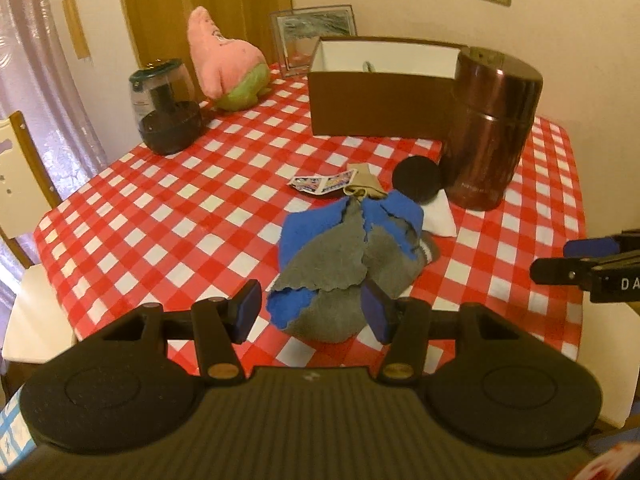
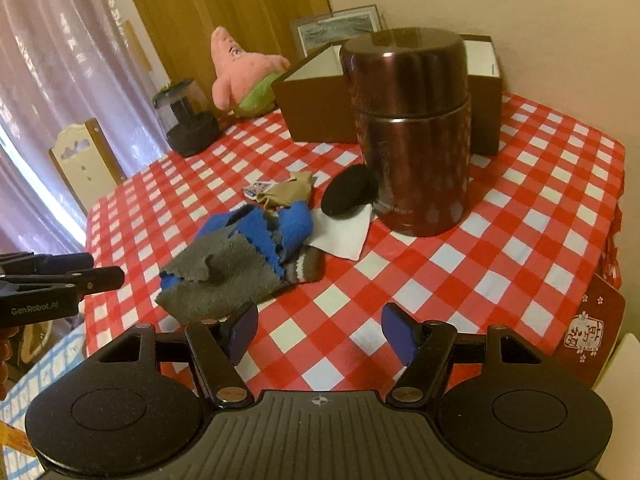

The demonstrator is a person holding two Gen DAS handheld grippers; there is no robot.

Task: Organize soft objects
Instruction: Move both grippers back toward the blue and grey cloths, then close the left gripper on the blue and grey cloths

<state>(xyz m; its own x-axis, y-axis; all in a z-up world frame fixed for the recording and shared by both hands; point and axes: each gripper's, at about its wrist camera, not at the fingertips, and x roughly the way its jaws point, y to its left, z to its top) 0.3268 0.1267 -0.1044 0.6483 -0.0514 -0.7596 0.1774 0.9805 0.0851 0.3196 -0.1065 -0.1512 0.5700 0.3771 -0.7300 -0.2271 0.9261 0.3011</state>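
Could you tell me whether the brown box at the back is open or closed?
Open: the brown box has no lid, and its white inner walls show from above.

Maroon canister [image 2: 410, 128], brown box [image 1: 380, 106], perhaps a grinder [image 1: 166, 106].

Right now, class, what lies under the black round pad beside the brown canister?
The black round pad leans against the brown canister, its lower edge resting on a white cloth. Whatever lies beneath that cloth is covered.
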